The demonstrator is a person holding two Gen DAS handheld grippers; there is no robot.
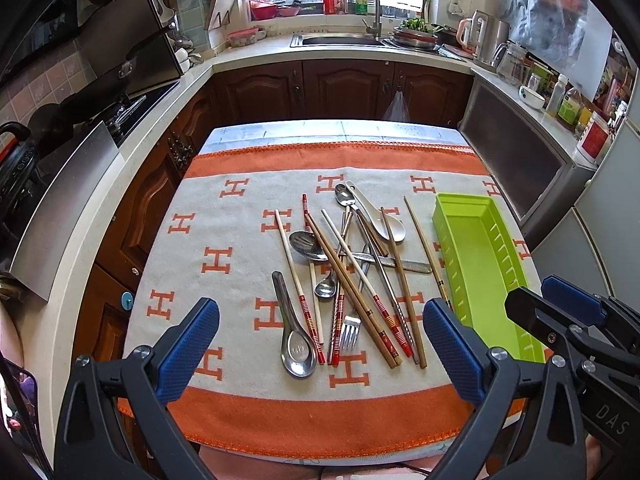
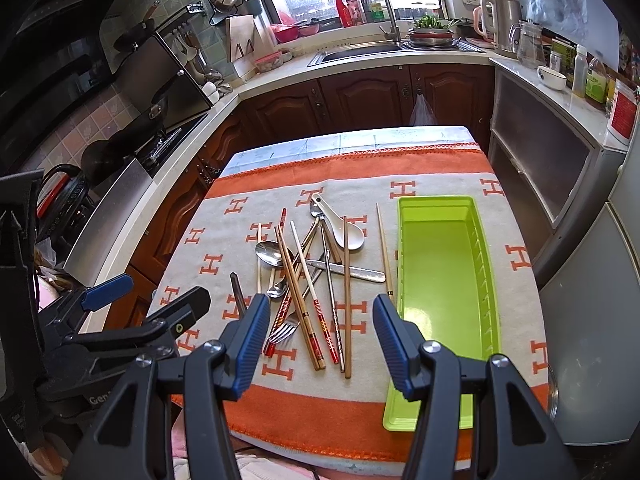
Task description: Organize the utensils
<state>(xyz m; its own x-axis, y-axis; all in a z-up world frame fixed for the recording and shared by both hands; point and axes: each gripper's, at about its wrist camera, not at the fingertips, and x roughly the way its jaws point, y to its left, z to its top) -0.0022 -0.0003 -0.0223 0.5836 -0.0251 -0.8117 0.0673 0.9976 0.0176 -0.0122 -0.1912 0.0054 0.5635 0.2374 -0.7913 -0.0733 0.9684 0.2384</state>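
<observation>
A tangle of utensils lies mid-cloth: bamboo chopsticks [image 1: 358, 300], red-banded chopsticks, a big metal spoon [image 1: 298, 354], a fork [image 1: 350, 334], a table knife [image 1: 404, 265] and a white ceramic spoon [image 1: 390, 226]. To their right stands an empty green tray [image 1: 470, 256]. My left gripper [image 1: 320, 340] hovers open above the pile's near end, holding nothing. My right gripper [image 2: 322, 336] is open too, above the chopstick ends and left of the tray [image 2: 436, 272]. The fork [image 2: 282, 332] and white spoon [image 2: 352, 236] show there too. Each gripper appears in the other's view: right [image 1: 534, 292], left [image 2: 164, 290].
An orange and grey H-patterned cloth [image 1: 224, 240] covers the small table. One chopstick [image 2: 385, 252] lies alone beside the tray. Dark wood cabinets, a sink [image 1: 340, 40] and crowded counters ring the table; a grey fridge [image 2: 592, 320] stands close on the right.
</observation>
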